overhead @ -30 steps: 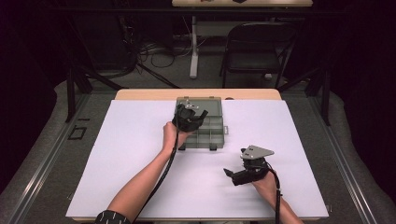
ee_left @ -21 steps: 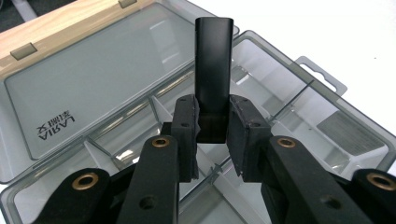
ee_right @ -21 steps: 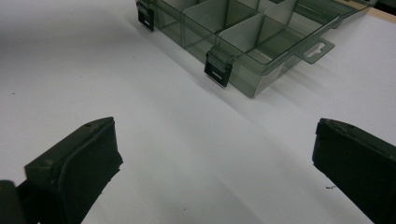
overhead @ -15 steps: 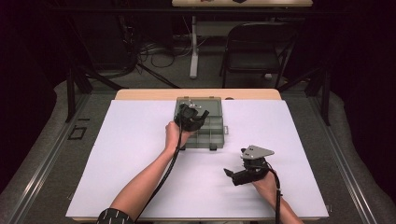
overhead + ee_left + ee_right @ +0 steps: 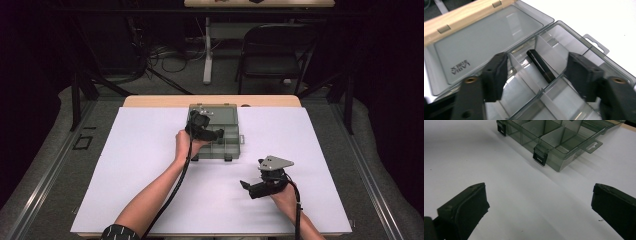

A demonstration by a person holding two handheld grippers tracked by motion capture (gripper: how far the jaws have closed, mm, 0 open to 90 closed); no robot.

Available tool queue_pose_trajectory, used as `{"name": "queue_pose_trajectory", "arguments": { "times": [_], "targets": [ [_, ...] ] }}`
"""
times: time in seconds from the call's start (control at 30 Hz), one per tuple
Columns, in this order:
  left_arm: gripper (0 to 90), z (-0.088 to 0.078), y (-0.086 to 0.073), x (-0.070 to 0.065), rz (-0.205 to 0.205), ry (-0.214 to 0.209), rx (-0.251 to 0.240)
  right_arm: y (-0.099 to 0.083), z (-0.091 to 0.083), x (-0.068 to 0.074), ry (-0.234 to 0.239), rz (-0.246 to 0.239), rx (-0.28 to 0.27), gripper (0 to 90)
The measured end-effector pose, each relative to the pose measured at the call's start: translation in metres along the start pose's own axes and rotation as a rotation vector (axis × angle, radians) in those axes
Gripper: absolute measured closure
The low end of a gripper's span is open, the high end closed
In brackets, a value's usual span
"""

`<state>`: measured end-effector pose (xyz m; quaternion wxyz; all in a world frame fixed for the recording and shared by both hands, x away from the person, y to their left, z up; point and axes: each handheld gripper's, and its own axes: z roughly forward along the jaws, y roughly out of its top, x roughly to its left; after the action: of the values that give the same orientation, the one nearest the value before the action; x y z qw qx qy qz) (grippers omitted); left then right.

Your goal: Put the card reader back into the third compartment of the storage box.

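Observation:
A grey see-through compartment box [image 5: 227,145] lies open at the back middle of the white sheet, its lid [image 5: 484,37] folded flat away from me. My left gripper [image 5: 206,131] hovers over the box, open. In the left gripper view its jaws stand on either side of a short black bar [image 5: 541,66] that lies in one compartment, with neither jaw touching it. My right gripper [image 5: 252,176] rests low over the sheet at the front right, open, with nothing in it. In the right gripper view its jaws point at the box [image 5: 554,142] and the box's black latches [image 5: 540,156].
A white sheet [image 5: 125,165] covers the table. A strip of bare wood [image 5: 160,101] shows along the table's back edge. Beyond the table stand a black folding chair [image 5: 277,50] and cables on the floor. Each gripper's cable trails along its forearm.
My left gripper has shifted slightly toward me over the box. The right gripper has stayed still.

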<state>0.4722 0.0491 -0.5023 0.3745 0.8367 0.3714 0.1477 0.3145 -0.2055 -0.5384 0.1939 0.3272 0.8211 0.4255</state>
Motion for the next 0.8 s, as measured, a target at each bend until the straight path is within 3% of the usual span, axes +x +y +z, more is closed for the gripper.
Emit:
{"name": "queue_pose_trajectory", "arguments": {
  "times": [0.07,0.13,0.33,0.8],
  "targets": [
    [26.7,-0.005,-0.001,0.001,0.014,-0.007,0.001,0.000,0.000,0.000,-0.001,-0.004,-0.004,0.0],
    [24.0,-0.009,-0.004,0.002,0.022,0.012,-0.009,0.000,0.000,0.000,0.000,-0.001,-0.003,0.0],
    [16.1,-0.019,-0.011,0.010,0.014,0.022,-0.020,0.000,0.001,0.000,0.001,-0.003,0.001,0.0],
    [10.3,-0.027,-0.033,0.022,0.045,0.030,-0.014,-0.001,-0.001,0.000,-0.001,0.002,0.000,0.0]
  ]
}}
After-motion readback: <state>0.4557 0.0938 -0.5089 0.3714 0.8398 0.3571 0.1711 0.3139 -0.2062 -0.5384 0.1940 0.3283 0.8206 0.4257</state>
